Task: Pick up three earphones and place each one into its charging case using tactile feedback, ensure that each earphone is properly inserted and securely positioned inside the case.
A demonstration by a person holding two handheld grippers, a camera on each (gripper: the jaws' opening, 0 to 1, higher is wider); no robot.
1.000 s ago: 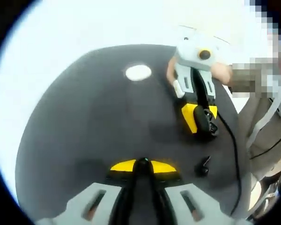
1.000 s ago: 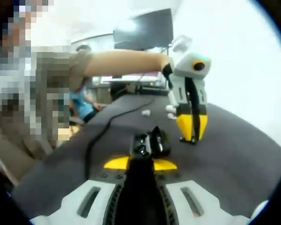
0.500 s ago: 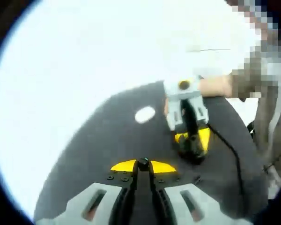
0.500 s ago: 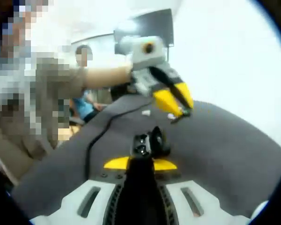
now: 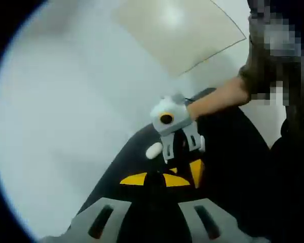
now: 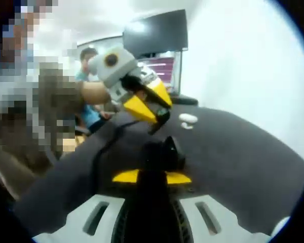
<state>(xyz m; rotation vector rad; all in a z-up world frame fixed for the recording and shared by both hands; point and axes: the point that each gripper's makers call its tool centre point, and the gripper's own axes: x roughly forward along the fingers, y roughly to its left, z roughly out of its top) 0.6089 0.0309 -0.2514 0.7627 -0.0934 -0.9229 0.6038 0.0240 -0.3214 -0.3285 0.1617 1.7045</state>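
Dark round table (image 6: 253, 157): white case (image 6: 188, 118) on far side, black cable (image 6: 102, 149) trailing

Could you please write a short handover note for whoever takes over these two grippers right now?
Left gripper: raised above the dark table, shut on a small black earphone and angled toward the case.
Right gripper: low at the table, shut on the open black charging case, holding it steady.
Elsewhere: a white case lies further back on the table.
Done: this earphone is picked up and carried over the case.
Left: lower it into the case's slot, press until it seats, and check it sits firmly. I cannot tell from these views how many earphones are already stowed.
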